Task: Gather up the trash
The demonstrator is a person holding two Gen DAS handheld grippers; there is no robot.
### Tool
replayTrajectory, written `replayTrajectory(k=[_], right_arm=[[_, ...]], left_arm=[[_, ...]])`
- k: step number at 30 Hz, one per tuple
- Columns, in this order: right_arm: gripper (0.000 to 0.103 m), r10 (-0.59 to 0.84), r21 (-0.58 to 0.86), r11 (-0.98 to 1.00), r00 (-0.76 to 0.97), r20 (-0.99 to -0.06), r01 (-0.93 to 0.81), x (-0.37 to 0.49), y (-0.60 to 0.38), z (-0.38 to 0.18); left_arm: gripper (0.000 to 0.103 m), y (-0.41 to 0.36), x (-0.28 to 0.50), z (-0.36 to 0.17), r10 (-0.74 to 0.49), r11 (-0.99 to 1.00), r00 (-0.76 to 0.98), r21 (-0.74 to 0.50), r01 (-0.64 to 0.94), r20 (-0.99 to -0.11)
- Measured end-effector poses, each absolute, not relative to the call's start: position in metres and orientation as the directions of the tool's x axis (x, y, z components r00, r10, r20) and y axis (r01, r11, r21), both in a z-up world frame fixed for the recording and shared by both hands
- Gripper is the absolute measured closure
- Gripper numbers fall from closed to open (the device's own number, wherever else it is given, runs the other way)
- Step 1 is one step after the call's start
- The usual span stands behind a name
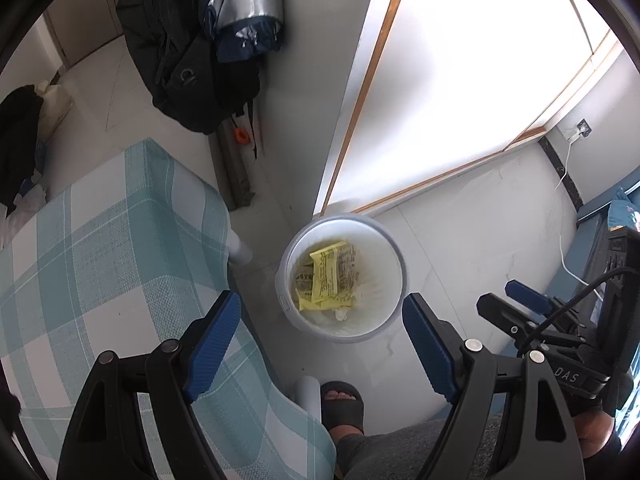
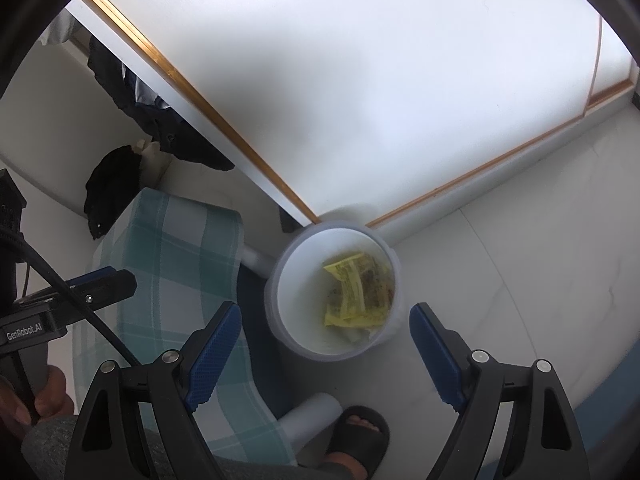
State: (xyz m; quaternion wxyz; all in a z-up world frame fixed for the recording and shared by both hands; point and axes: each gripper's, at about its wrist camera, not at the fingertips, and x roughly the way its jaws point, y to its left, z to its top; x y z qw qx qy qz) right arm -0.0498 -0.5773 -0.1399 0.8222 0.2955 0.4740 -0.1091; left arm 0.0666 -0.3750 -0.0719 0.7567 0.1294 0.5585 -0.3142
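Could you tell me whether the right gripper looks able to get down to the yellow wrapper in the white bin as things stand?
Probably yes. The right gripper hangs above the white bin with jaws open and empty, the bin has no lid, and the yellow wrapper lies exposed inside.

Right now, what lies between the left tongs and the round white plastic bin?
Nothing: in the left wrist view the open left tongs hang above the round white plastic bin, with only bare pale floor around it.

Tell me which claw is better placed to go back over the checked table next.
Left, probably. The left claw hangs open and empty with one finger over the checked table. The right claw, also open, sits farther from it, on the white bin's side.
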Motion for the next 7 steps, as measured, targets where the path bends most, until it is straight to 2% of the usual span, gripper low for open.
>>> replayTrajectory(k=[4,7], right_arm=[[0.017,0.098,0.379,0.802,0.525,-0.846,0.461,-0.050,-0.577,-0.140],[0.017,0.093,0.373,0.803,0.520,-0.849,0.465,-0.050,-0.576,-0.139]], left_arm=[[0.022,-0.368,0.069,-0.063,-0.381,0.776,0.215,-0.185,0.603,-0.899],[0.022,-0.364,0.071,-0.055,-0.382,0.791,0.266,-0.164,0.590,-0.885]])
